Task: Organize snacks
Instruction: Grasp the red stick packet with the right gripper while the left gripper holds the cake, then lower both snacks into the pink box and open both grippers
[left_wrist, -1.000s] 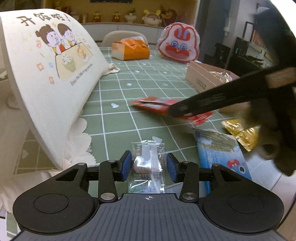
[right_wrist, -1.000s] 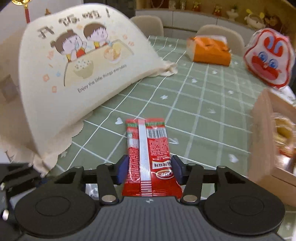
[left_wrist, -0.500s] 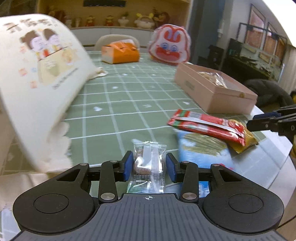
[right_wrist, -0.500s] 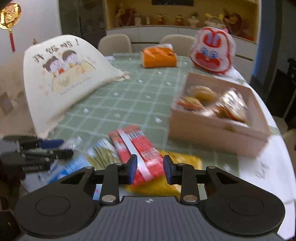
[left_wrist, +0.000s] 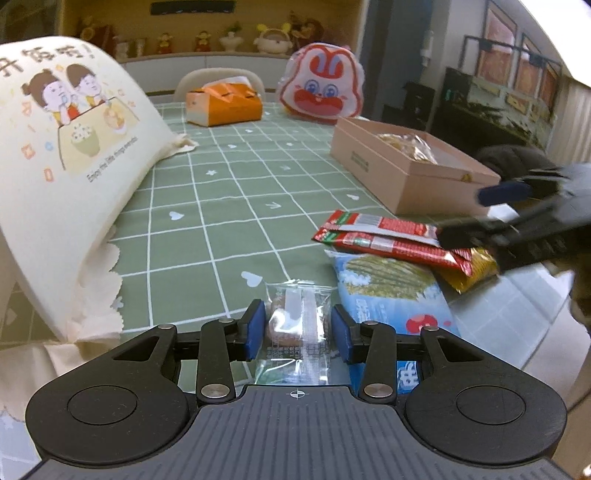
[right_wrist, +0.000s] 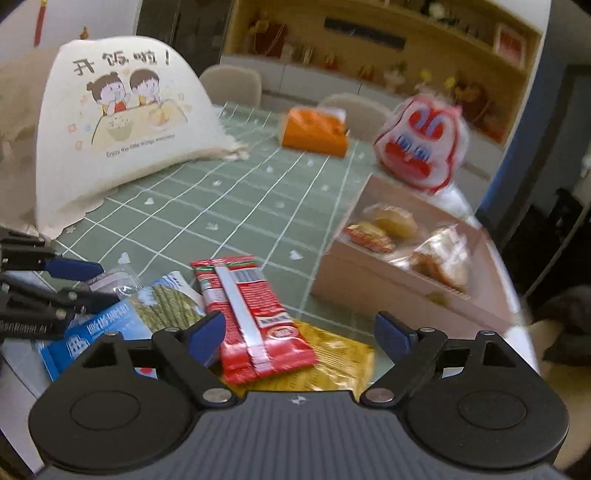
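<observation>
My left gripper (left_wrist: 297, 328) is shut on a small clear-wrapped snack (left_wrist: 295, 325), held just above the green checked tablecloth (left_wrist: 207, 229). My right gripper (right_wrist: 299, 332) has its jaws opening wide. A red packet (right_wrist: 255, 317) lies between them untouched, resting on a yellow packet (right_wrist: 332, 365). A blue packet (right_wrist: 122, 325) lies to the left of both. In the left wrist view the right gripper (left_wrist: 484, 212) hovers over the red packet's (left_wrist: 380, 236) right end. The pink box (right_wrist: 388, 295), holding several wrapped snacks, stands to the right.
A cream cloth cover with a cartoon print (left_wrist: 66, 147) stands at the left. An orange tissue box (left_wrist: 225, 103) and a red-and-white rabbit bag (left_wrist: 321, 88) sit at the table's far end. The table edge runs close behind the packets on the near right.
My right gripper carried the red packet to the right, set it on the yellow packet and opened its jaws. The left gripper swung slightly right, still shut on the clear-wrapped snack.
</observation>
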